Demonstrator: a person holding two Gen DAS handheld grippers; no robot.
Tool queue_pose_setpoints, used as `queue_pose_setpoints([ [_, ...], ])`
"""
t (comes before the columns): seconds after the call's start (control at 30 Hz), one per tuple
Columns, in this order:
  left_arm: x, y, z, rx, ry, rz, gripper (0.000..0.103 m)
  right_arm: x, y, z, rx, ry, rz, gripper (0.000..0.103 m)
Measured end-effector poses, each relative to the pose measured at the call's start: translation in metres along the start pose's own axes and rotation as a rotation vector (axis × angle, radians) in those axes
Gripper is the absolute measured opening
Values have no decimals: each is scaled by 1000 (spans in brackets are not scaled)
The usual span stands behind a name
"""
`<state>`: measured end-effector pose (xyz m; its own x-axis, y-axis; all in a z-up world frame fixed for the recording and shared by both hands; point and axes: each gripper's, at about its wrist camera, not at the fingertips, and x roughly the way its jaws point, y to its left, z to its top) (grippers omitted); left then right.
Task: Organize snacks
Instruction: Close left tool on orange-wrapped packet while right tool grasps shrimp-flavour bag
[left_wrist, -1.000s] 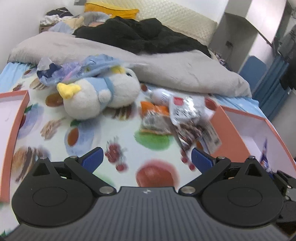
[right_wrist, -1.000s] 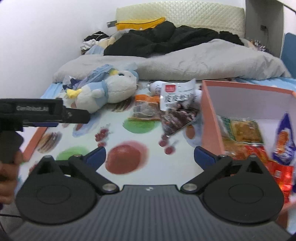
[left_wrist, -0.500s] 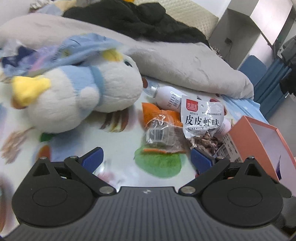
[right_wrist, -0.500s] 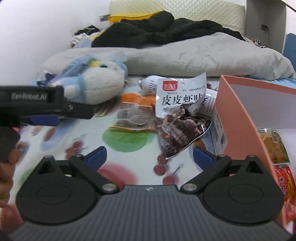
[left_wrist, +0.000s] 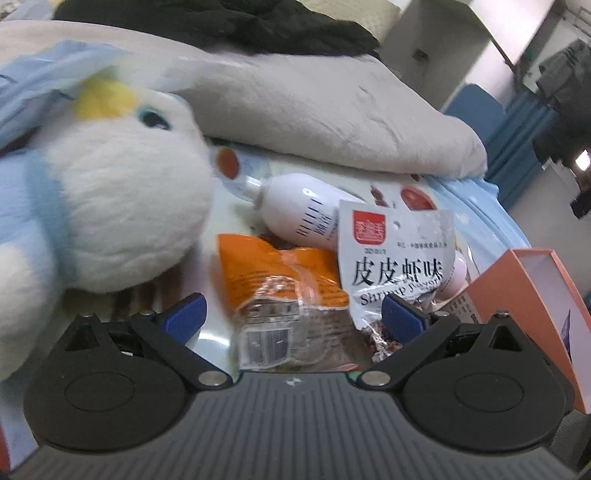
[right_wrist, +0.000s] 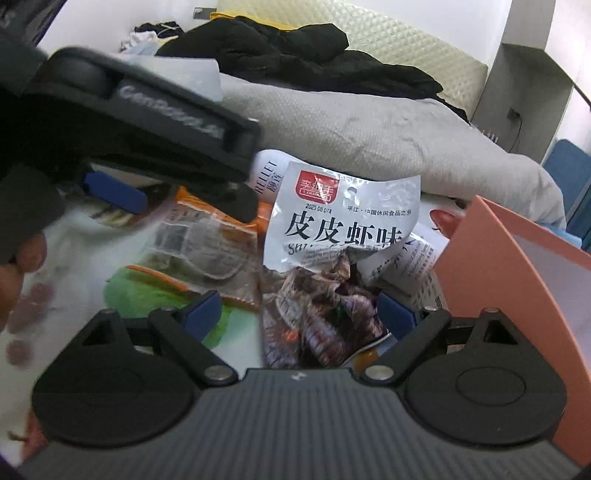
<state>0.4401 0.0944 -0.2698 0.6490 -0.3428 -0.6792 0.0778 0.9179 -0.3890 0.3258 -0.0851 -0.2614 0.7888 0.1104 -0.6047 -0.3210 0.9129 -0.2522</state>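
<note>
Silver shrimp snack bag (right_wrist: 332, 266) is lying on the bed beside the orange box (right_wrist: 517, 266), so you're straddling it with the right gripper (right_wrist: 297, 314), jaws wide and just narrowing, nothing pinched yet.

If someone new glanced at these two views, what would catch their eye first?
Probably the silver shrimp-flavour packet, dead centre, lying crumpled between the right gripper's open blue pads. Next, the big white plush toy filling the left of the left wrist view. Then the orange box at the right edge.
</note>
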Motion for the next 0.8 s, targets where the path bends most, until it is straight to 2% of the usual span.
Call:
queue_pose_setpoints([
  [0.17, 17, -11, -3, 55, 32, 23, 99, 7, 0, -1, 3, 4, -6, 92],
  [0.2, 18, -13, -4, 64, 31, 33, 97, 6, 0, -1, 5, 5, -3, 86],
  [0.23, 19, -15, -4, 79, 28, 44, 93, 6, 0, -1, 8, 8, -3, 76],
  [0.3, 20, -16, -5, 92, 26, 61, 87, 4, 0, 0, 12, 21, -2, 66],
  [0.57, 8, -15, -11, 94, 22, 51, 70, 0, 1, 5, -5, 28, 1, 60],
  [0.8, -11, -15, -23, 52, 26, 46, 66, -12, 1, 3, -17, 40, 23, 49],
])
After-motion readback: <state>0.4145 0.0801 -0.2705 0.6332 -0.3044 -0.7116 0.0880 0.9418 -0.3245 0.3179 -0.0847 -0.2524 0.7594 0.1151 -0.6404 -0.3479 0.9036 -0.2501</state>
